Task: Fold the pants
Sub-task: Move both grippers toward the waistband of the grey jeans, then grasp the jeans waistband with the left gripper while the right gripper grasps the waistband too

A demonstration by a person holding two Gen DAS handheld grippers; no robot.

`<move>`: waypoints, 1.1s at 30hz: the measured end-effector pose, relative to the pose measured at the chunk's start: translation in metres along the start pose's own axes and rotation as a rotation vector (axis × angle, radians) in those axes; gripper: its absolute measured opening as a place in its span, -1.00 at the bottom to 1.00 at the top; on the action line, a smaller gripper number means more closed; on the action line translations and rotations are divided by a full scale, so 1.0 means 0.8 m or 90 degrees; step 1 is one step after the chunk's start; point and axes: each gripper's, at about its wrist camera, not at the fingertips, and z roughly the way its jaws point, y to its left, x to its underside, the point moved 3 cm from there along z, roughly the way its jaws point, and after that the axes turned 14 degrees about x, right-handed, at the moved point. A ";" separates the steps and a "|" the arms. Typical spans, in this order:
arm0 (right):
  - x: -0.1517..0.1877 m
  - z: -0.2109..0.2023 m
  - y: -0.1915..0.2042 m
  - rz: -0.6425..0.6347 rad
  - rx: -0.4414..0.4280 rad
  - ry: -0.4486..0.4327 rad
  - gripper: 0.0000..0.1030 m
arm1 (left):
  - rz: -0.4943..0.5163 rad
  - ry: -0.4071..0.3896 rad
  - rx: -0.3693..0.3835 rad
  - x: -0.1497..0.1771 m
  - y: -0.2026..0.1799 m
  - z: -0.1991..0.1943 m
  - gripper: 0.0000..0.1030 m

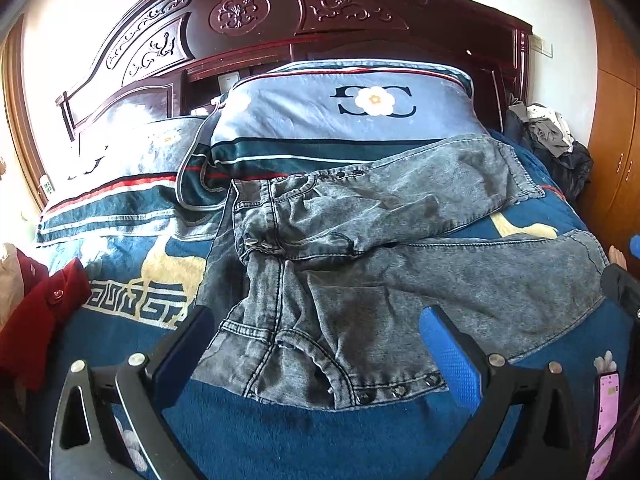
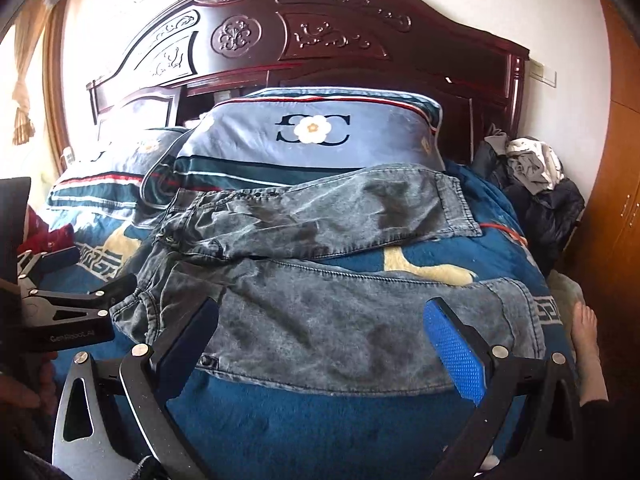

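Note:
Grey-blue washed jeans [image 1: 360,280] lie spread across the blue bedspread [image 1: 280,432], waist to the left and both legs running right. The far leg [image 2: 360,204] rests against a pillow; the near leg [image 2: 340,320] lies along the front of the bed. My left gripper [image 1: 320,344] hovers open just above the waist end, one finger on either side of the denim, holding nothing. My right gripper [image 2: 320,340] is open over the near leg, its blue pad [image 2: 452,348] close to the hem. The left gripper [image 2: 90,272] also shows at the left in the right wrist view.
Two blue patterned pillows [image 1: 344,120] lean on a carved dark wooden headboard [image 1: 280,12]. A red garment [image 1: 36,312] lies at the left; a pile of clothes [image 2: 536,184] sits at the right by a wooden wardrobe [image 2: 616,200]. A person's bare foot [image 2: 588,344] is at the right.

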 end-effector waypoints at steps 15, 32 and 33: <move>-0.029 0.065 0.030 -0.042 -0.046 0.022 1.00 | -0.035 0.015 -0.017 -0.028 0.062 0.050 1.00; -0.104 0.205 0.035 -0.060 -0.109 0.113 1.00 | -0.095 0.088 -0.012 -0.097 0.182 0.154 1.00; -0.110 0.213 0.035 -0.071 -0.105 0.112 1.00 | -0.101 0.091 -0.010 -0.101 0.188 0.162 1.00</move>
